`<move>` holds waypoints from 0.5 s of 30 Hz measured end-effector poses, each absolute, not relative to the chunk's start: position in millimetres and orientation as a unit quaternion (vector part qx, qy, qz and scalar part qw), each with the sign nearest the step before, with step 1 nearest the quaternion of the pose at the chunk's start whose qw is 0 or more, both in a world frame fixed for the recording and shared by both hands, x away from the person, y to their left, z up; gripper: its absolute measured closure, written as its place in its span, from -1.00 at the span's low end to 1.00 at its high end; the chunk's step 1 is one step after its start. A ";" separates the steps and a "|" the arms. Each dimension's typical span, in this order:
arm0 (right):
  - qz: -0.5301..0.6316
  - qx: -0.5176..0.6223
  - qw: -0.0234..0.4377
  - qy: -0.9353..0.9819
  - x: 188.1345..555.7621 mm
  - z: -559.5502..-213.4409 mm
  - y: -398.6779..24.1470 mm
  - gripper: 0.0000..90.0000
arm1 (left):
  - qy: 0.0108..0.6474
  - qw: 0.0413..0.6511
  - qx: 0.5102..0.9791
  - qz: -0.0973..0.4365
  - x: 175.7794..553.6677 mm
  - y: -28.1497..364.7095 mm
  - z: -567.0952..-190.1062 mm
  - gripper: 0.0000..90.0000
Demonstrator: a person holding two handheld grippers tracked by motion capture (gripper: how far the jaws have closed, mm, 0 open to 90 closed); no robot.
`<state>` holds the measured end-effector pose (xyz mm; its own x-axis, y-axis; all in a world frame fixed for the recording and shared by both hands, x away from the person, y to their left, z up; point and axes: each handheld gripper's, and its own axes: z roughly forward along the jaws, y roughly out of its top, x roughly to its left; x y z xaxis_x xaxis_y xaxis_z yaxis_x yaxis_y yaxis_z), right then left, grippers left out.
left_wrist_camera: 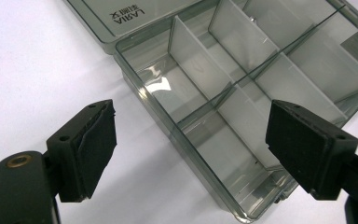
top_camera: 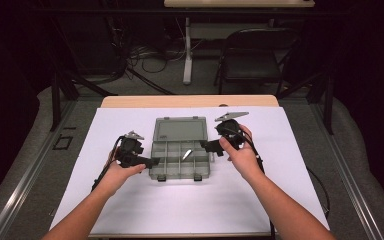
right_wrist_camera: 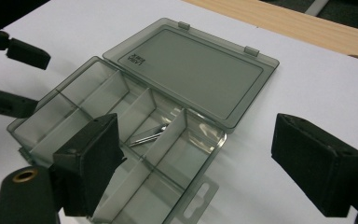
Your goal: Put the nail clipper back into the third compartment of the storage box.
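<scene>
The grey compartment box (top_camera: pixel 180 152) lies open on the white-covered table (top_camera: pixel 280 190), a metal piece (top_camera: pixel 187 154) inside one compartment. The left gripper (top_camera: pixel 150 162) and right gripper (top_camera: pixel 206 146) flank it, jaws spread, gripping nothing.

The box (left_wrist_camera: pixel 242 116) runs off the left gripper view's top and right edges.

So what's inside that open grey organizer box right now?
One small shiny metal piece lies in a compartment of the organizer box; the other compartments look empty, though the right gripper's near jaw covers part.
</scene>
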<state>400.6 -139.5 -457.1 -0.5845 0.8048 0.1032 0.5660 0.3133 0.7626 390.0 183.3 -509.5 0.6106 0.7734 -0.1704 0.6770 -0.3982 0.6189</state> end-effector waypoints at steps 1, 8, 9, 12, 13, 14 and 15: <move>0.396 0.431 0.150 0.797 402.8 -456.7 -138.7 -0.66 | 0.436 0.332 0.834 0.073 389.7 183.2 -509.9 -0.64; 0.388 0.432 0.156 0.799 415.1 -454.5 -133.1 -0.66 | 0.436 0.325 0.836 0.071 387.8 181.6 -513.8 -0.62; 0.386 0.431 0.158 0.800 416.6 -454.4 -132.3 -0.66 | 0.436 0.325 0.836 0.071 387.5 181.5 -514.7 -0.61; 0.385 0.433 0.163 0.799 422.9 -453.6 -130.0 -0.66 | 0.435 0.322 0.838 0.072 387.2 181.5 -517.5 -0.58; 0.383 0.435 0.163 0.798 424.7 -453.5 -129.8 -0.65 | 0.435 0.322 0.838 0.072 387.0 181.5 -518.4 -0.56; 0.383 0.437 0.165 0.797 428.1 -454.0 -129.5 -0.64 | 0.435 0.321 0.838 0.072 387.0 181.6 -518.8 -0.54; 0.379 0.438 0.164 0.798 430.2 -454.1 -129.4 -0.64 | 0.435 0.321 0.838 0.072 387.0 181.7 -519.3 -0.53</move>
